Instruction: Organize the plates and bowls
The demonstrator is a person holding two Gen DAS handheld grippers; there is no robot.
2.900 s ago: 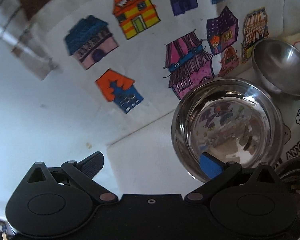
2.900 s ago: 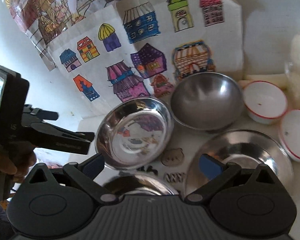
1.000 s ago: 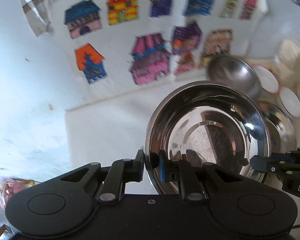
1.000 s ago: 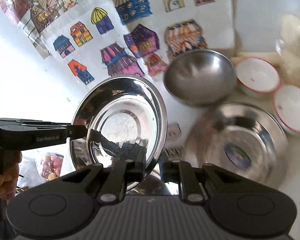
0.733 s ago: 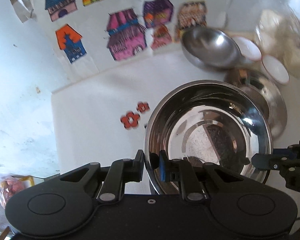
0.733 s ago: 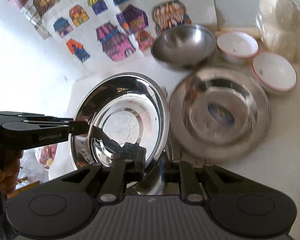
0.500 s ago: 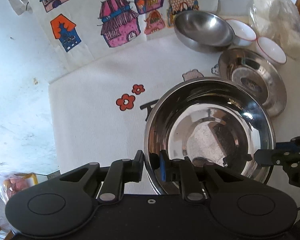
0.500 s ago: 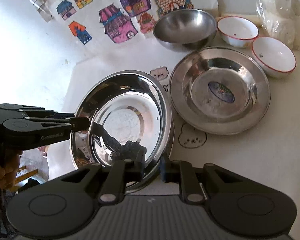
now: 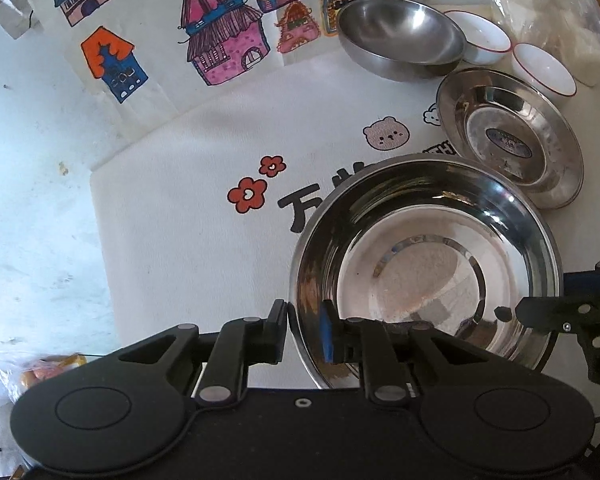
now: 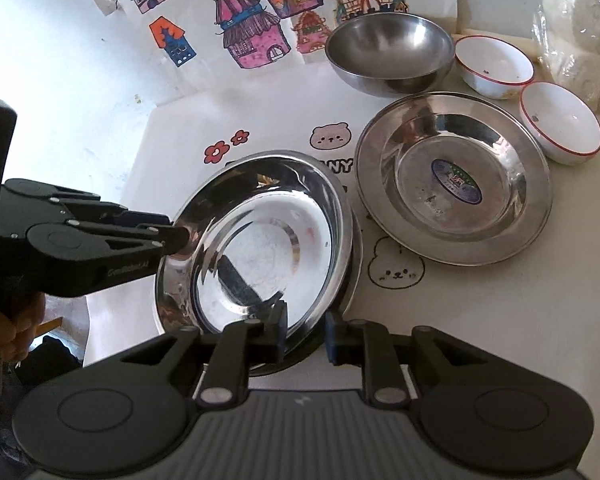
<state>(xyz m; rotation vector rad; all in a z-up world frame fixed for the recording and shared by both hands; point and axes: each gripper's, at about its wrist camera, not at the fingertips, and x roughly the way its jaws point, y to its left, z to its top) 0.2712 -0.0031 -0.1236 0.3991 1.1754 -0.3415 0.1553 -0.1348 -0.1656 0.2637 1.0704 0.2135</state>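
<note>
Over the cloth-covered desk (image 10: 480, 320), left tongs (image 9: 304, 334) and right tongs (image 10: 305, 334) each pinch the steel plate's (image 10: 268, 240) rim.

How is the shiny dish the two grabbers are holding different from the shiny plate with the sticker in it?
The held dish is gripped at its rim by the left gripper and the right gripper; the sticker plate lies free on the cloth. The held dish has a bare, mirror-bright bottom; the sticker plate carries an oval label. The held dish looks deeper, the sticker plate shallower with a broad flat rim. Both are round steel.
</note>
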